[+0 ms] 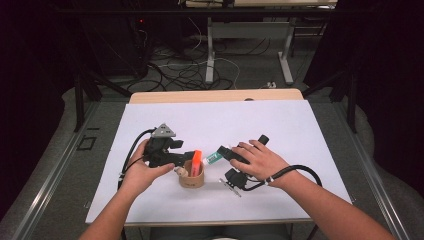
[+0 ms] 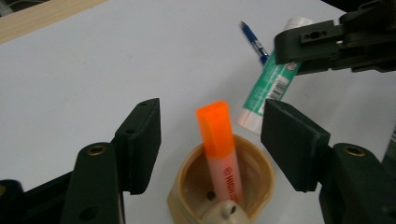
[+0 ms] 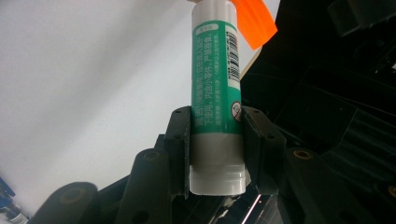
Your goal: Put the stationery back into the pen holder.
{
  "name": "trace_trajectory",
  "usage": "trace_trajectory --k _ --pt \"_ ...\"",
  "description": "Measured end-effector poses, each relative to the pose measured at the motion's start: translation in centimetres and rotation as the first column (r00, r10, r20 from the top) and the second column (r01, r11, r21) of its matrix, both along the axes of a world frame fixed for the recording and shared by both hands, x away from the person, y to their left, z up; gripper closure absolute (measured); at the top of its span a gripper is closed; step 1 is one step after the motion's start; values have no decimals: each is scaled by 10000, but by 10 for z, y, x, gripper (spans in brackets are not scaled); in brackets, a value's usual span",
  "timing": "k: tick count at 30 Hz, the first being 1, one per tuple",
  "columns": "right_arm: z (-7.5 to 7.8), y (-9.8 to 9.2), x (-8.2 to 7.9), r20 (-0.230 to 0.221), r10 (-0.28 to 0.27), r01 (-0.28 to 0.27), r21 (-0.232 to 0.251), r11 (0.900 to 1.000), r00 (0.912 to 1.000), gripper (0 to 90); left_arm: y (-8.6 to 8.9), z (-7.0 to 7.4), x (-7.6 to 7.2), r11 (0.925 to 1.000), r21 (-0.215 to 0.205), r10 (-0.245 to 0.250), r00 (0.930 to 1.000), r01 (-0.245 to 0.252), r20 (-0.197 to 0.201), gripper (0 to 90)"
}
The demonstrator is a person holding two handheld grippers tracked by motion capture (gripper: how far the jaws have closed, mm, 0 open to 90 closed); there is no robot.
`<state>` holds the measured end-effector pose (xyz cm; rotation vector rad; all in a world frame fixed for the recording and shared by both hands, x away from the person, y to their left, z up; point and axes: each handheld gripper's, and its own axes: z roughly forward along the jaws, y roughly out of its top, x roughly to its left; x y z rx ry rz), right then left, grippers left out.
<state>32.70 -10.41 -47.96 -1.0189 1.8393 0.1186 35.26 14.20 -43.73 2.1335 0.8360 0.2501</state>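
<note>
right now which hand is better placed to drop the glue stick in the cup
Right. The right gripper is already shut on the glue stick, its tip near the cup. The left gripper stands open over the orange highlighter, holding nothing.

highlighter: orange | glue stick: green, white ends | cup: tan | tongs: black

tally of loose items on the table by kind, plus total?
Orange highlighter, standing in the cup: 1
Green-and-white glue stick, clamped in the right gripper: 1
Blue pen, lying on the white sheet: 1
Tan cup: 1
Beige piece at the cup's near rim, can't tell what it is: 1
Total: 5
</note>
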Motion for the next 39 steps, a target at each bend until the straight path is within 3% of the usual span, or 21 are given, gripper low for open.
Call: trace_trajectory --k 4,10,14,16,21,24,25,26,30,32,33,39 --pt "1 -1 -2 163 85 -85 -17 10000 9998 652 -16 5 1 9974 447 -548 9979 563 -330 410" --pt "4 -3 -2 306 420 -420 2 9991 9986 651 -43 7 3 9883 975 -1146 9930 1169 -293 449" --pt "5 -6 -3 324 281 -282 1 9996 9991 651 -57 7 6 9726 1542 -1702 9847 1740 -378 470" --pt "6 -6 -4 412 296 -291 -138 9995 9987 651 -63 7 9 9572 1889 -2159 9757 2192 -384 478" --pt "6 -6 -3 389 690 -685 -118 9976 9969 651 -77 4 13 9262 2547 -2734 9604 2779 -538 498" --pt "6 -6 -4 402 675 -669 -162 9976 9969 651 -83 3 14 9116 2809 -2960 9534 3002 -585 507" --pt "6 -6 -4 402 672 -665 -177 9976 9969 651 -85 2 14 9160 2720 -2911 9551 2947 -547 508" --pt "6 -6 -4 403 671 -664 -191 9976 9969 651 -86 2 16 9047 2914 -3051 9500 3108 -657 514" --pt "6 -6 -4 423 688 -681 -187 9975 9967 651 -92 1 18 8939 3118 -3145 9462 3220 -755 545" --pt "6 -6 -4 441 768 -761 -173 9969 9961 651 -94 1 19 8830 3300 -3246 9421 3339 -846 551" --pt "6 -5 -4 453 802 -794 -182 9967 9958 651 -96 0 19 8849 3262 -3222 9427 3324 -867 559" --pt "4 -4 -5 414 744 -734 -241 9970 9964 651 -101 -4 22 8720 3466 -3272 9382 3458 -1128 619"
